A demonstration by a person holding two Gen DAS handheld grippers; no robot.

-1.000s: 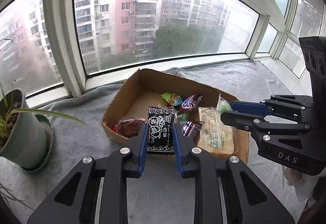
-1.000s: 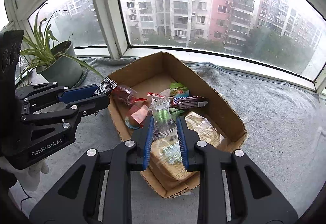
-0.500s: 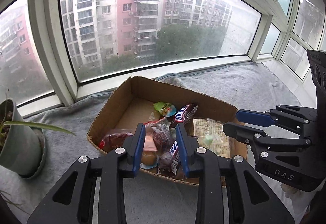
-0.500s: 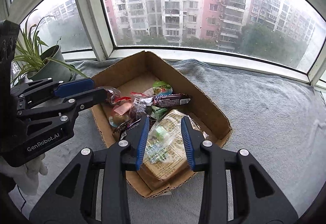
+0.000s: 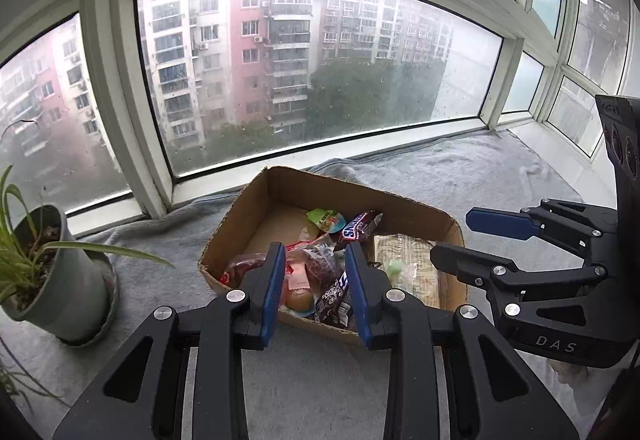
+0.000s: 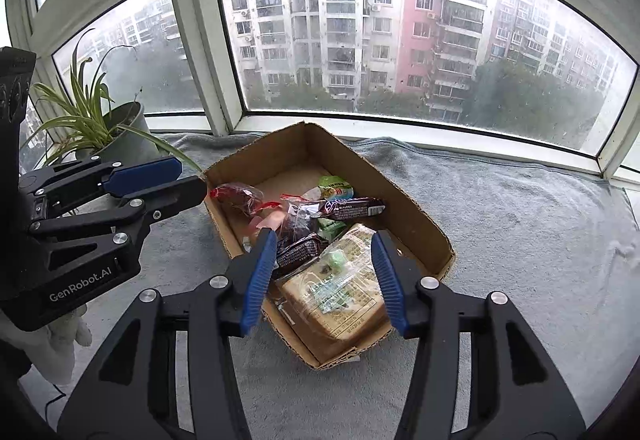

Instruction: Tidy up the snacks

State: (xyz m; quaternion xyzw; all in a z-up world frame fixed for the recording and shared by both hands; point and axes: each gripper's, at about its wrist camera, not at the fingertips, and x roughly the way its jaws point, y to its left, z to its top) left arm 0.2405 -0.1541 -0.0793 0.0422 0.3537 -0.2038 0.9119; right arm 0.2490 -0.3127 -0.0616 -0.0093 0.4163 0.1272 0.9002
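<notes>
Plainly, Snickers bar (image 5: 357, 230), GenRobot.AI, DAS lettering

The left black two-finger gripper with blue pads (image 5: 315, 258) tilts downward above the near edge of the grey-cloth-covered sill, its jaws slightly parted and gripping nothing. The right black two-finger gripper with blue pads (image 6: 323, 246), likewise tilted downward beside it, has jaws that are opening, with nothing pressed between the pads. A white-gloved hand (image 6: 60, 344) shows beneath the left gripper's body.
</notes>
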